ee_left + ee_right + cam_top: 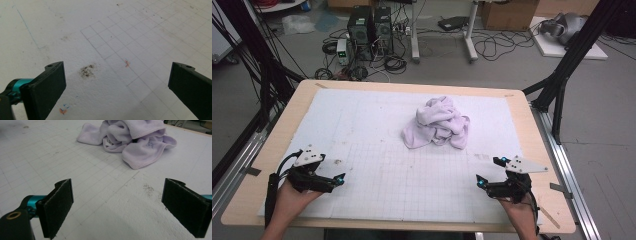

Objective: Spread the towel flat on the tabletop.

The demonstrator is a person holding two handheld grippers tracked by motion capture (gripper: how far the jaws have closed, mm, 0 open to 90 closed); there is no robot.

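both the left gripper (332,181) and the right gripper (490,172) rest wide open and empty at the near edge of the mat (362,125), probably a ready pose; the crumpled lilac towel (438,123) lies well apart, mid-mat

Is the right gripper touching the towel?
Apart. The high view shows bare mat between the right gripper and the towel.

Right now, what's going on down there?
Left tool open, right tool open, both empty. Crumpled lilac towel mid-mat, untouched. Nothing in the way.
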